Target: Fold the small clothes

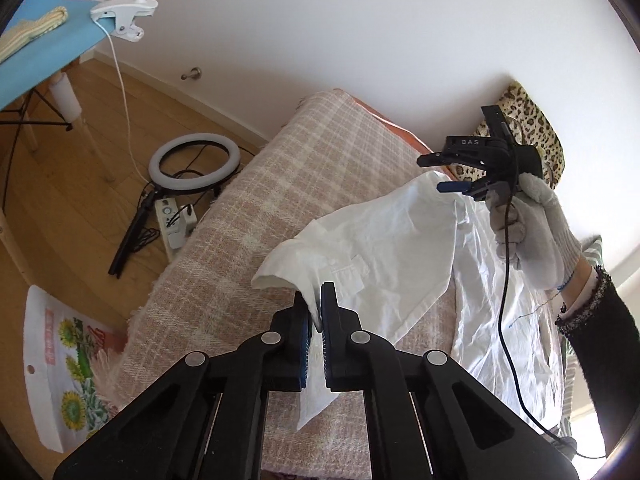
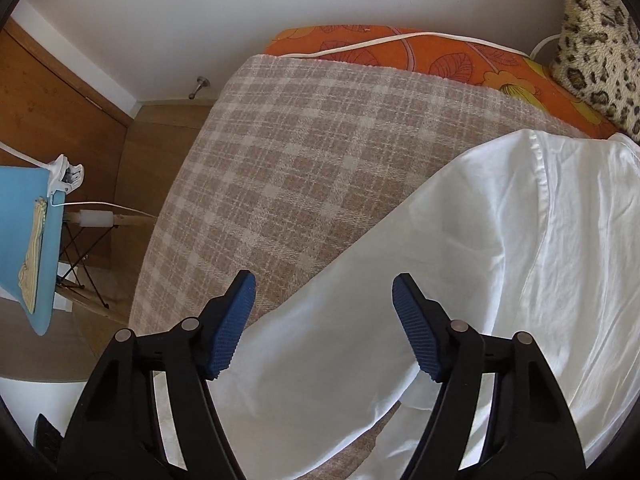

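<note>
A small white shirt (image 1: pixel 392 236) with a chest pocket lies partly lifted over a pink checked blanket (image 1: pixel 304 168) on a bed. My left gripper (image 1: pixel 318 320) is shut on the shirt's near edge and holds that side up off the blanket. My right gripper (image 1: pixel 440 174), held by a gloved hand, is open at the shirt's far corner near the collar. In the right wrist view the right gripper (image 2: pixel 324 296) is open, its blue pads (image 2: pixel 236 320) wide apart above the white shirt (image 2: pixel 480 260) and the blanket (image 2: pixel 300 168).
A leopard-print cushion (image 1: pixel 528 128) sits at the bed's far end by the wall, over an orange sheet (image 2: pixel 420 56). A ring light (image 1: pixel 195 168), power strip and cables lie on the wooden floor at left. A blue table (image 1: pixel 44 48) holds a clamp lamp (image 1: pixel 124 16) and a striped cloth.
</note>
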Demonstrator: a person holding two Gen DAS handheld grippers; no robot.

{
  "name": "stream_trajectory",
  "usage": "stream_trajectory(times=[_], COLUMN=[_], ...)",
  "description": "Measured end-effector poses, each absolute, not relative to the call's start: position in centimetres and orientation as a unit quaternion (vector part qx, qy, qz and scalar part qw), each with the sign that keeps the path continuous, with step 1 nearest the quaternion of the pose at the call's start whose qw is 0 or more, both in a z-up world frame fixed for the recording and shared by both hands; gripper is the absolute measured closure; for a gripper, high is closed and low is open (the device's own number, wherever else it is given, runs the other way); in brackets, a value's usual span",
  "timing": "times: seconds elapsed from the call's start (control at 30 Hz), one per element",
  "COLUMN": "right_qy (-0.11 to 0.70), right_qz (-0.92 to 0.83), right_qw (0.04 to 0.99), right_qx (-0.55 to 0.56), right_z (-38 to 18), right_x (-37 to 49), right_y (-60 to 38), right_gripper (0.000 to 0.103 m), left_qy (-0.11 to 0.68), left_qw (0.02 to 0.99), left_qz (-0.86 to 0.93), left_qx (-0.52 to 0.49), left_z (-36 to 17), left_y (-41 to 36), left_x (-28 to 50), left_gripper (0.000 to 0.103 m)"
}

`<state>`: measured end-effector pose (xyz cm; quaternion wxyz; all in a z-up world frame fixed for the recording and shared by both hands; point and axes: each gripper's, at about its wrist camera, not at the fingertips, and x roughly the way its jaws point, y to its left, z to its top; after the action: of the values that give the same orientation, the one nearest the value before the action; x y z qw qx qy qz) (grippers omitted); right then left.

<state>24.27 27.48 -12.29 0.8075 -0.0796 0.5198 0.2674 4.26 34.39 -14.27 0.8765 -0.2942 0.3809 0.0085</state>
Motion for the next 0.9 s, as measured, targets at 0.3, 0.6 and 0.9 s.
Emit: stream_trajectory(times=[0.3, 0.6, 0.9], right_qy=[0.513, 0.504, 0.508], right_qz=[0.201, 0.176, 0.215], right_qw=[0.820, 0.823, 0.824], right_qx=[-0.156, -0.193, -0.130], right_z=[-14.4, -14.2, -12.3], right_x=[25.8, 25.7, 26.5], right_y=[31.4, 32.1, 29.1], right_gripper=[0.034, 0.088, 0.101], left_qy=[0.395, 0.420, 0.387], left_qw=[0.887, 0.870, 0.881], left_qz=[-0.008, 0.042, 0.004], left_qx=[-0.239, -0.257, -0.272], left_z=[-14.0, -16.3, -15.8], left_y=[31.9, 34.2, 33.6], left_x=[4.3, 5.2, 5.8], left_gripper=[0.099, 0.063, 0.102])
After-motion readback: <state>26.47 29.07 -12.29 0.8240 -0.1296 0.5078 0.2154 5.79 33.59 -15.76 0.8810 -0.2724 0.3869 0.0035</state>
